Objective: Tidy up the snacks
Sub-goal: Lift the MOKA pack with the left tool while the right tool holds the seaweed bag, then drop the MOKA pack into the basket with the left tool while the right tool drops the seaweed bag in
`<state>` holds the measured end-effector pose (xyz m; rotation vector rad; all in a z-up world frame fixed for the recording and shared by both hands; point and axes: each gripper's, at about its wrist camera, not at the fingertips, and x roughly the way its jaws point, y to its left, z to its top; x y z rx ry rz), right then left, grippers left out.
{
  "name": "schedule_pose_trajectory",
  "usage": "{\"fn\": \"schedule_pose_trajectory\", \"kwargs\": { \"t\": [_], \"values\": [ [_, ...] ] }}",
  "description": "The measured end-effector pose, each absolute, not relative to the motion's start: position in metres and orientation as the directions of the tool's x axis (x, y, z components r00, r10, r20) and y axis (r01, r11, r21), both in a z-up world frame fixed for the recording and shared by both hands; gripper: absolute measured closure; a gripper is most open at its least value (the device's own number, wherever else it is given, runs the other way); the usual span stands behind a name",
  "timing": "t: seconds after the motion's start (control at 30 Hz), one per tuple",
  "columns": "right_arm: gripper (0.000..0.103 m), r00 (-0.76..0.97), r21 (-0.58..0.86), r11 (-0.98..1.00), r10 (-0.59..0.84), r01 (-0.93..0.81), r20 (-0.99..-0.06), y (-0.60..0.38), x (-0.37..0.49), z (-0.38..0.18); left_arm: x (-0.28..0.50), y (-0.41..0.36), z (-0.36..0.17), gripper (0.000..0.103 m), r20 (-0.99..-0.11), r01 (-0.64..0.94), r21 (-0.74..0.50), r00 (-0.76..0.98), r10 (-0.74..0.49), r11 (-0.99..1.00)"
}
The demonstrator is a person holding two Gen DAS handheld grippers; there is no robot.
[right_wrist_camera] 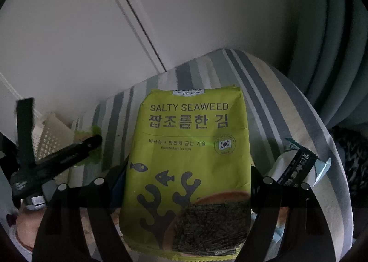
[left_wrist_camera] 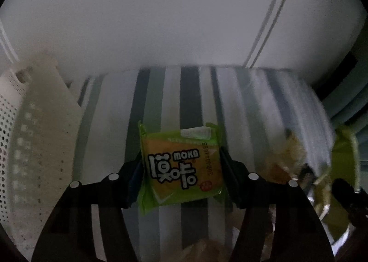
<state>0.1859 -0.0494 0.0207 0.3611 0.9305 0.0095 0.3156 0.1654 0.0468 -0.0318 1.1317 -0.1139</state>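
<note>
Left tongs (left_wrist_camera: 181, 170): closed on the Moka packet (left_wrist_camera: 181, 165), held above the striped cloth (left_wrist_camera: 161, 101).
Right tongs (right_wrist_camera: 188, 179): closed on the seaweed bag (right_wrist_camera: 191, 158), held over the same cloth.
Risk: slick film may slip from the side grips; the large bag could sag or twist.
Heading: bag's long axis runs along the fingers, top edge away; packet is nearly square, its print turned sideways.
Nearby: white basket (left_wrist_camera: 27, 137) at left.
</note>
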Motion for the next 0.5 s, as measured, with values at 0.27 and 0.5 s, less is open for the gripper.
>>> {"fn": "schedule_pose_trajectory", "kwargs": {
  "t": [0.27,0.5],
  "values": [
    [0.024,0.617,0.301,0.951,0.195,0.070,-0.762,-0.017,0.180,0.037,0.266,0.224,0.130,0.040,-0.780,0.021,-0.110,0.618,-0.100,0.994],
    [0.024,0.618,0.281,0.959,0.233,-0.021,-0.751,0.030,0.176,0.054,0.219,0.311,0.166,0.040,-0.700,-0.155,-0.123,0.714,0.025,0.980]
  ]
}}
